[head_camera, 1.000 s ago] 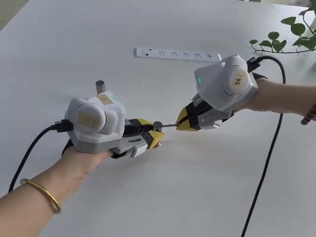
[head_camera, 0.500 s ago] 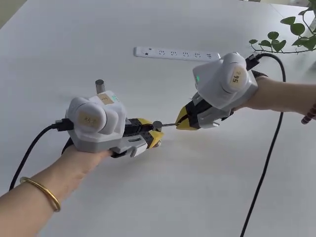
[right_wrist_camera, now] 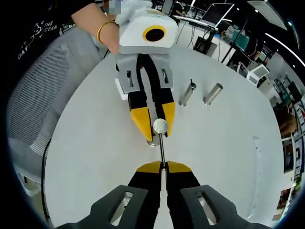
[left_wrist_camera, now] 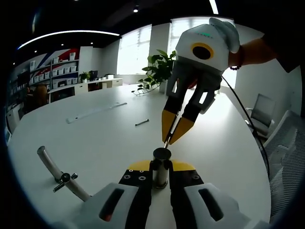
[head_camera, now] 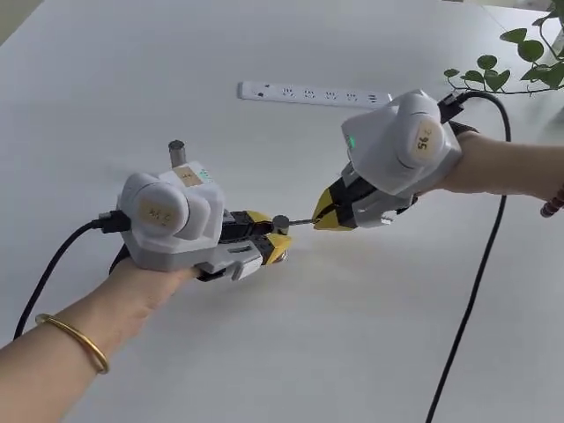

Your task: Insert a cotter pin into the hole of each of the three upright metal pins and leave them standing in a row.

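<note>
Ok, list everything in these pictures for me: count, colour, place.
Large white table: one, under everything.
Silver cylindrical metal pins: three; one in the left gripper, two standing beyond.
Thin grey metal cotter pins: three; one in the right gripper, one through a standing pin, one apparently lying loose.
White rectangular power strip: one, far side.
Green leafy plant: one, far right.
Black cables: two, one per gripper.
Grippers: two, white, yellow fingers; left shut on a pin, right on a cotter pin.

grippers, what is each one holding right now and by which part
Left claw clamps a metal pin by its shaft, below the top end. Right claw pinches a cotter pin by its rear end, its tip at the metal pin.
</note>
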